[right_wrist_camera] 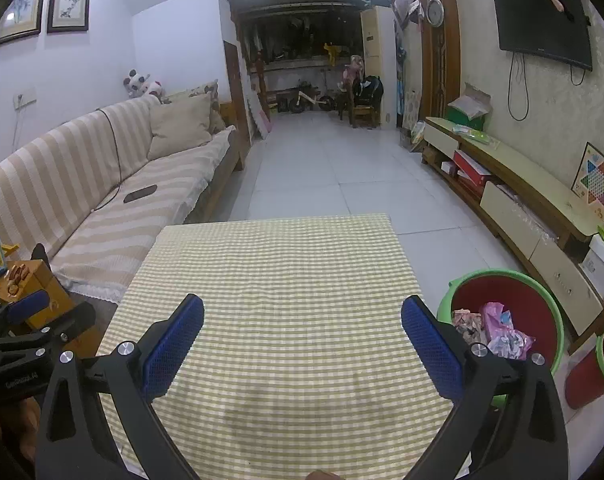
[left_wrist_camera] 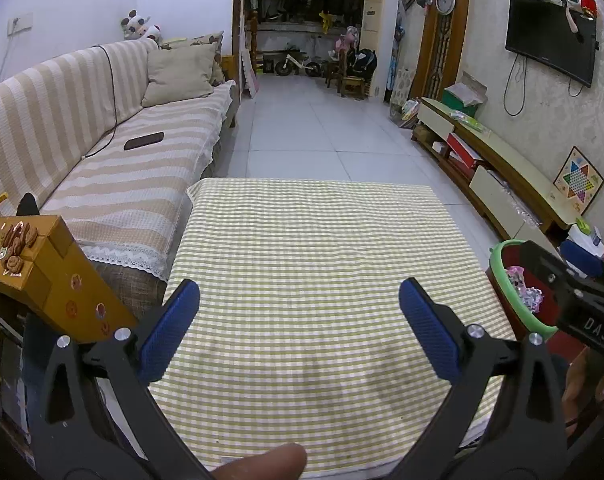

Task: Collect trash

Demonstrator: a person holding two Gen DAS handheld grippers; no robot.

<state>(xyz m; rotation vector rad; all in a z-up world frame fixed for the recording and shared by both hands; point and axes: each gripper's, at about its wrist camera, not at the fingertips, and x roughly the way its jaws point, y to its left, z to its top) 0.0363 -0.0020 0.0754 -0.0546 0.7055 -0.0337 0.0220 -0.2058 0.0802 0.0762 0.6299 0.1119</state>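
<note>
My left gripper [left_wrist_camera: 300, 292] is open and empty above the table with the yellow checked cloth [left_wrist_camera: 313, 240]. My right gripper [right_wrist_camera: 302, 308] is open and empty over the same table [right_wrist_camera: 278, 264]. A red bin with a green rim [right_wrist_camera: 541, 300] stands on the floor right of the table and holds crumpled pink and white paper trash [right_wrist_camera: 497, 330]. The bin also shows in the left wrist view [left_wrist_camera: 505, 256], partly hidden by the right gripper's body [left_wrist_camera: 581, 300]. The left gripper's body shows at the left edge of the right wrist view [right_wrist_camera: 18, 336].
A striped sofa [left_wrist_camera: 102, 152] runs along the left. A wooden box with nuts on top [left_wrist_camera: 30, 256] stands at the table's left. A low TV cabinet [right_wrist_camera: 521, 200] lines the right wall. A second small red bin [right_wrist_camera: 593, 364] stands right of the big one.
</note>
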